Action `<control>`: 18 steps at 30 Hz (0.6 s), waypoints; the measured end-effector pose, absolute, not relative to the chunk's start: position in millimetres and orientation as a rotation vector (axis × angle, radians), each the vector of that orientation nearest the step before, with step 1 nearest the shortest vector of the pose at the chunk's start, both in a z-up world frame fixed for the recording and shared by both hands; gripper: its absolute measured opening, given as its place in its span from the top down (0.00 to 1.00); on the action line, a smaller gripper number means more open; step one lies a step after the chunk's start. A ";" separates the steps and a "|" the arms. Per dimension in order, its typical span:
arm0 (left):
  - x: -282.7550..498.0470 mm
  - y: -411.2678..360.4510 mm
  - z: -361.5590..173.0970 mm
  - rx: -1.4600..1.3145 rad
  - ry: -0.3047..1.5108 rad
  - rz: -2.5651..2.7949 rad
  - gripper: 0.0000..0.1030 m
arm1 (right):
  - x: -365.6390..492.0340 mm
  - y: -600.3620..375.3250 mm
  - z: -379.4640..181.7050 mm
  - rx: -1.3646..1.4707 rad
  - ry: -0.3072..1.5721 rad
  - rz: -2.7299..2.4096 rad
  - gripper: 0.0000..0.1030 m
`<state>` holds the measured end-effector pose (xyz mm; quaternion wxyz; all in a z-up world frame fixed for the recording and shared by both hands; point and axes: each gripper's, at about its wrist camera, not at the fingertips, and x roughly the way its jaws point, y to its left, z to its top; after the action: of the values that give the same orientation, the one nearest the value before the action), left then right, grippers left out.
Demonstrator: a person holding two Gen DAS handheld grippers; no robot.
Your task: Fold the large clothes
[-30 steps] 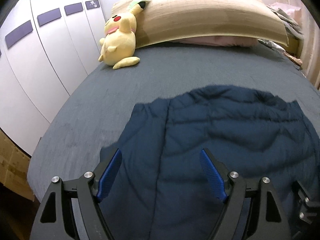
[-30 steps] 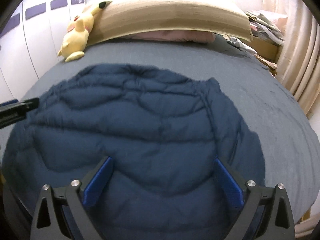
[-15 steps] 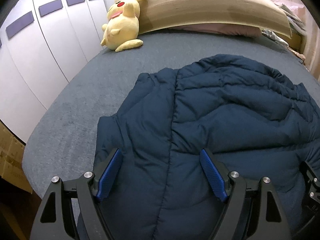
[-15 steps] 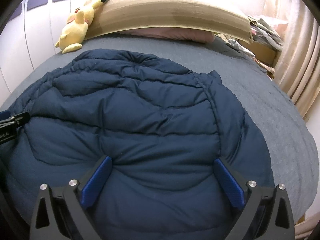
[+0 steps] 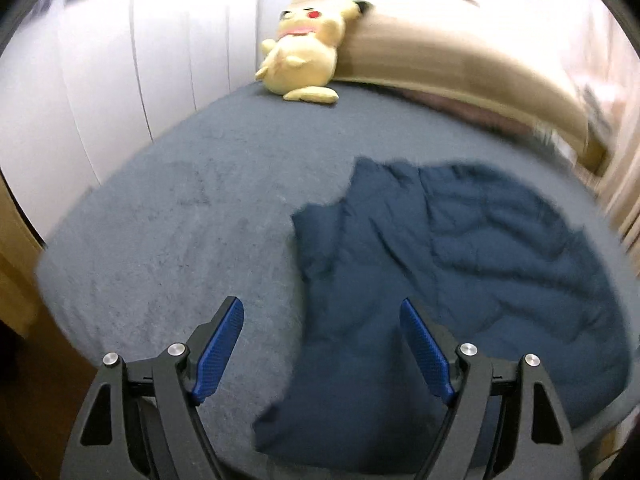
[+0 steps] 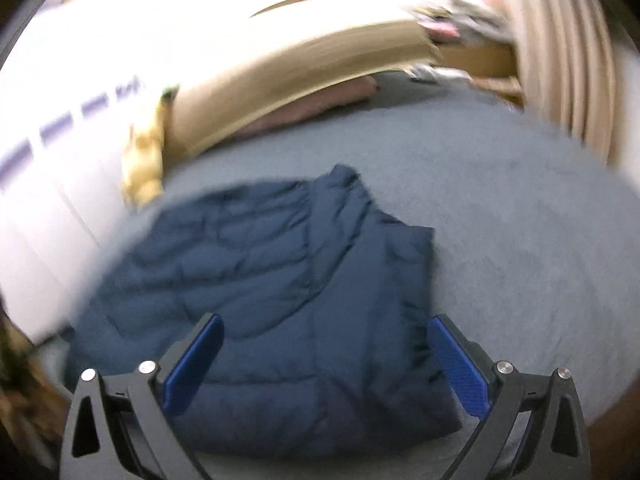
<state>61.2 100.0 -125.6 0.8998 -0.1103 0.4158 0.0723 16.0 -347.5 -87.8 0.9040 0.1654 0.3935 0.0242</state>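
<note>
A dark blue padded jacket [image 5: 460, 272] lies flat on a grey bed [image 5: 180, 220], its length running away toward the headboard. The left gripper [image 5: 322, 350] hangs above its left edge and the right gripper [image 6: 326, 364] above its right edge. Both jaws stand wide open and hold nothing; each looks about equally near its own side.

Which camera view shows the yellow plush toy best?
The left wrist view. There the yellow plush toy is whole: face, red cheek, arms and tail, sitting on the grey bed against the headboard. In the right wrist view it is only a blurred yellow smear at the left.
</note>
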 end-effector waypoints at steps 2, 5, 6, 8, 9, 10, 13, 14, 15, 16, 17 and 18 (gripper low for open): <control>72.7 114.4 -126.2 -0.278 0.887 0.090 0.21 | 29.0 -376.2 -93.2 0.483 0.842 0.095 0.00; 80.4 120.8 -134.3 -0.367 0.953 -0.030 0.21 | 49.3 -397.9 -111.0 0.625 0.920 0.187 0.08; 76.4 119.9 -135.9 -0.374 0.955 -0.037 0.21 | 49.3 -399.0 -114.6 0.647 0.928 0.201 0.10; 64.3 114.7 -142.9 -0.359 0.961 -0.063 0.21 | 44.8 -395.2 -118.3 0.644 0.933 0.214 0.10; 60.5 111.3 -145.2 -0.353 0.968 -0.069 0.21 | 43.3 -394.7 -121.8 0.643 0.941 0.214 0.12; 58.6 108.6 -148.3 -0.343 0.979 -0.076 0.21 | 43.1 -394.4 -124.2 0.645 0.948 0.215 0.18; 59.6 100.3 -146.3 -0.307 0.963 -0.086 0.34 | 44.9 -392.6 -122.3 0.618 0.961 0.210 0.39; 62.2 98.4 -147.8 -0.298 0.973 -0.082 0.47 | 46.5 -389.8 -121.6 0.581 0.982 0.196 0.48; 64.7 97.4 -150.8 -0.301 0.987 -0.085 0.50 | 49.3 -389.0 -125.6 0.550 1.016 0.175 0.51; 68.4 97.4 -157.2 -0.320 1.008 -0.092 0.51 | 49.0 -389.2 -133.0 0.542 1.048 0.170 0.51; 70.4 98.5 -162.9 -0.348 1.021 -0.088 0.53 | 49.4 -392.2 -140.2 0.555 1.069 0.168 0.51; 69.7 101.3 -164.5 -0.363 1.022 -0.094 0.68 | 48.8 -393.3 -142.7 0.567 1.067 0.171 0.52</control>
<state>69.7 101.3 -164.5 0.8554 -0.1724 0.4863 -0.0447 48.8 -393.3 -142.7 0.8196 0.2664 0.5008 0.0801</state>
